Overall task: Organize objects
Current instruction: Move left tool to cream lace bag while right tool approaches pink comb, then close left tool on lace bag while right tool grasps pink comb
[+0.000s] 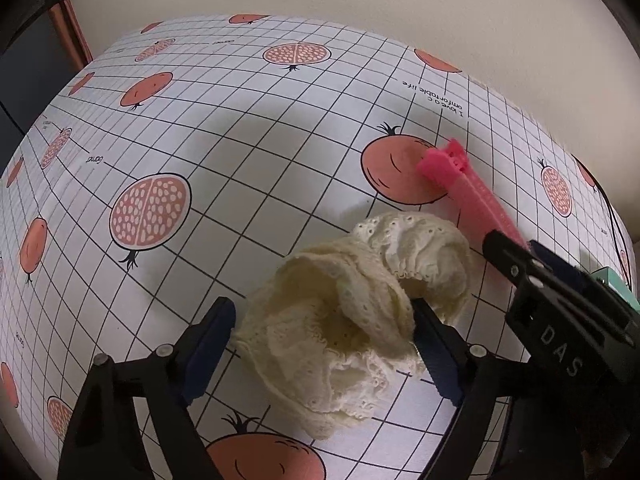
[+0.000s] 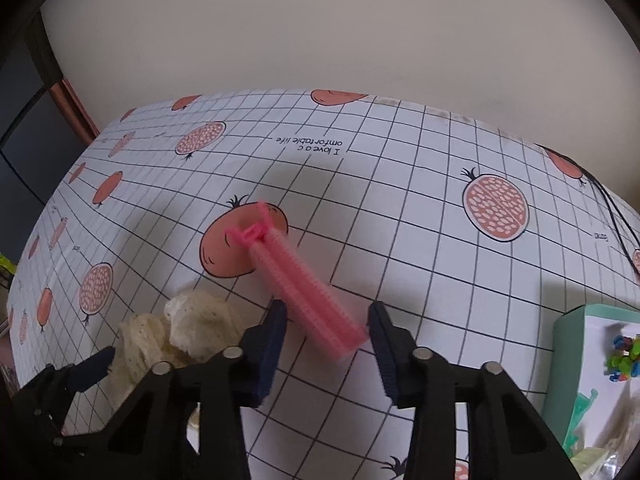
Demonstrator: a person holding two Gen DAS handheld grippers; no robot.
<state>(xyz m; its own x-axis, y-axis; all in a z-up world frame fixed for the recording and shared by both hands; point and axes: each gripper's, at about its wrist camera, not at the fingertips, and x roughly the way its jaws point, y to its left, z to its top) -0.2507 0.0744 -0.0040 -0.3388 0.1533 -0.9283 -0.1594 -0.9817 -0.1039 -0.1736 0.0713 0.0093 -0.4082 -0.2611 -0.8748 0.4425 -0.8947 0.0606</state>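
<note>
A cream lace cloth lies bunched on the pomegranate-print tablecloth. My left gripper is open, with a finger on each side of the cloth. A pink ridged hair clip slants across the table, blurred, with its far end on a pomegranate print. Its near end sits between the spread fingers of my right gripper, which is open. In the left wrist view the clip runs down to the right gripper. The cloth lies left of the right gripper.
A mint green box holding small colourful pieces stands at the right near edge. A black cable trails over the right side. A cream wall backs the table. Dark furniture stands beyond the left edge.
</note>
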